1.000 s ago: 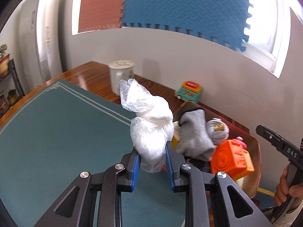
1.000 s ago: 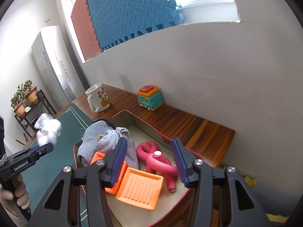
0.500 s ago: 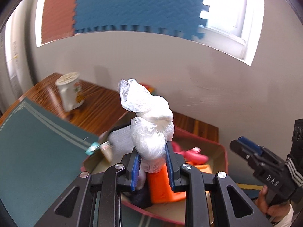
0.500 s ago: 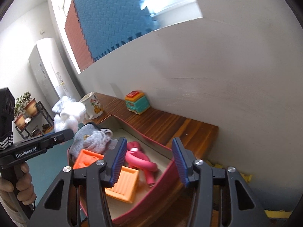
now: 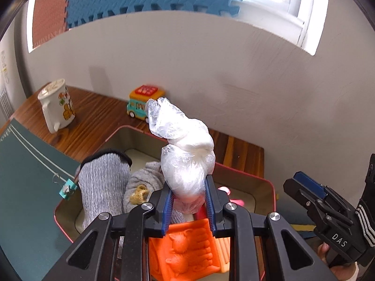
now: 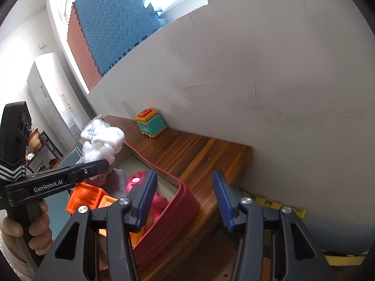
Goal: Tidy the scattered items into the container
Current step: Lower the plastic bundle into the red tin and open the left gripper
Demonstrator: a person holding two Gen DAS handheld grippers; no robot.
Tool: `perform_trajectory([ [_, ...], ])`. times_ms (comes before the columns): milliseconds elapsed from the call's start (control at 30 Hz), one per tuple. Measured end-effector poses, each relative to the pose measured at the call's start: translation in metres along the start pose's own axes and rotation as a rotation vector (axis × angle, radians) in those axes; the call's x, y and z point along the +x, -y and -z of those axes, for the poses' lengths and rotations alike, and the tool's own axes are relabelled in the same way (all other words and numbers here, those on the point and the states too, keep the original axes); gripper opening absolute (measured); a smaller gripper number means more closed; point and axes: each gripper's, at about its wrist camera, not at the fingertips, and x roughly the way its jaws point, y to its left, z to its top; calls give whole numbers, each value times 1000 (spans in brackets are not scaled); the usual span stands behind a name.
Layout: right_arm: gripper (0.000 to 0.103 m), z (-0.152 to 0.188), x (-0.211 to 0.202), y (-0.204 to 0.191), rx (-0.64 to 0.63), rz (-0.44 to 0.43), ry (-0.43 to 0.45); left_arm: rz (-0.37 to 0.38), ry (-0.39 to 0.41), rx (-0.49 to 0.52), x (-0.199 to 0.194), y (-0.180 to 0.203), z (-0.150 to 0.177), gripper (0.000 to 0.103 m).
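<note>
Plastic-wrapped white bundle (image 5: 187,161) pinched at its lower end by left gripper (image 5: 188,205), held above red container (image 5: 267,185) among grey socks (image 5: 103,182) and orange blocks (image 5: 187,248). Looks light, soft, slippery; best gripped low at the bulk. Right gripper (image 6: 185,199) spread wide, empty, beside the bench (image 6: 199,149).

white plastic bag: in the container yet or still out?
Out. The left gripper holds the plastic bag clamped above the red container, not released.
</note>
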Motion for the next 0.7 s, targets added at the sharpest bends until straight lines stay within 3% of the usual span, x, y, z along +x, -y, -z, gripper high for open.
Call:
perform_trajectory([
  [233,54,-1,3,-8,-10,-7,1,18,-12,-12,-5,-6,5,34],
  [333,54,-1,2,-13,-20,-6,4,31,0,-25,-14,-11,8,47],
  [533,77,0,-4,-26,-40,-4,12,2,34,-33,-34,-18,14,47],
  [700,83,2,-11,-43,-76,-36,-26,-78,82,-43,-56,-30,21,50],
])
